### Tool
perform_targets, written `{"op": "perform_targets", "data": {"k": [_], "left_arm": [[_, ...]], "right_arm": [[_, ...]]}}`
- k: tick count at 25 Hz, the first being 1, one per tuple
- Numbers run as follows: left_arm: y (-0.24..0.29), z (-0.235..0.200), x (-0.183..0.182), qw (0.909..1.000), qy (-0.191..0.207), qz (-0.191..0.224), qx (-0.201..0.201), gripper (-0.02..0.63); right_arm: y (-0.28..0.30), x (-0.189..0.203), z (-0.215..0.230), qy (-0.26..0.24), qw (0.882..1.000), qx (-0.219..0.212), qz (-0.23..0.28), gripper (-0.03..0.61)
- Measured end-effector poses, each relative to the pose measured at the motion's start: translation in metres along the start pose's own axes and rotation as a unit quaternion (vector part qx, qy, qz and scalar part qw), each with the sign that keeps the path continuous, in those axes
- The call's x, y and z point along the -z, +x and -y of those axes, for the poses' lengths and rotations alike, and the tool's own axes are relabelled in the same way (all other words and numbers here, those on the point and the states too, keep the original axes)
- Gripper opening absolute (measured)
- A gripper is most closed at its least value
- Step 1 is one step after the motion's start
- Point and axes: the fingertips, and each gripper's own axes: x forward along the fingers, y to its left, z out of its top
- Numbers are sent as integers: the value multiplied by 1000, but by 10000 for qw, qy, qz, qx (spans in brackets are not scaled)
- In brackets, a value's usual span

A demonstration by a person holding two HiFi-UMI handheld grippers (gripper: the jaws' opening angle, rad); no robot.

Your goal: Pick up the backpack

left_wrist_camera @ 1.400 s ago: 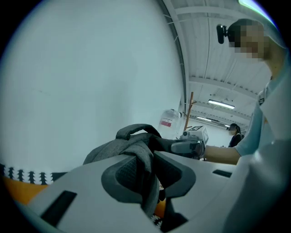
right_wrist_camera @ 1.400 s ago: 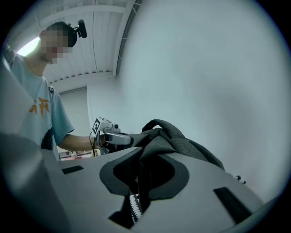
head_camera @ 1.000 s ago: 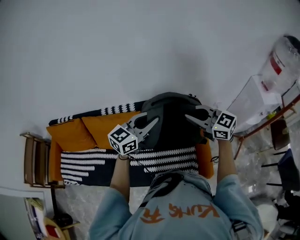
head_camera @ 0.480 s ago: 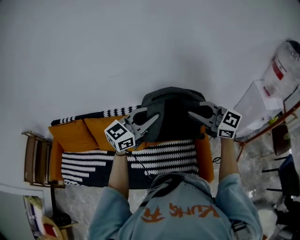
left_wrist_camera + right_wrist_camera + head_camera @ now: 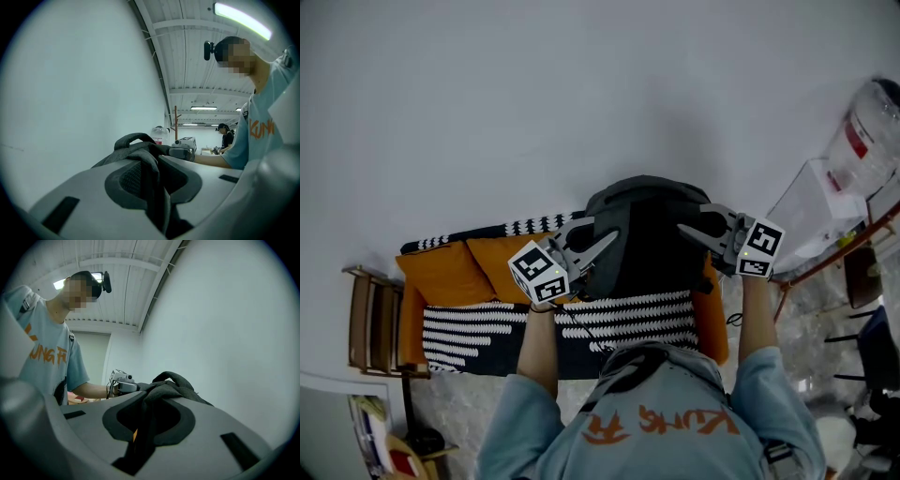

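White wall, orange sofa w/ striped throw, dark backpack

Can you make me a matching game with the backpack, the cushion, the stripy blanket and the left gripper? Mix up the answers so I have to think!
Things:
1. backpack
2. cushion
3. blanket
4. left gripper

What fits:
A. orange
B. shut on a fold of the backpack
C. black with white stripes
D. dark grey

Right pairs: 1-D, 2-A, 3-C, 4-B.
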Motion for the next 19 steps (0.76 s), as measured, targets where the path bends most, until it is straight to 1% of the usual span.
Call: {"op": "perform_targets", "data": {"k": [13,19], "left_arm": [[0,-1,-1,10000,-15,50,48,91],[1,1,0,9999,-133,-25,55,91]], "right_arm": [[0,0,-2,4,10000,24,95,43],[-1,0,-2,12,10000,20,61,43]]}}
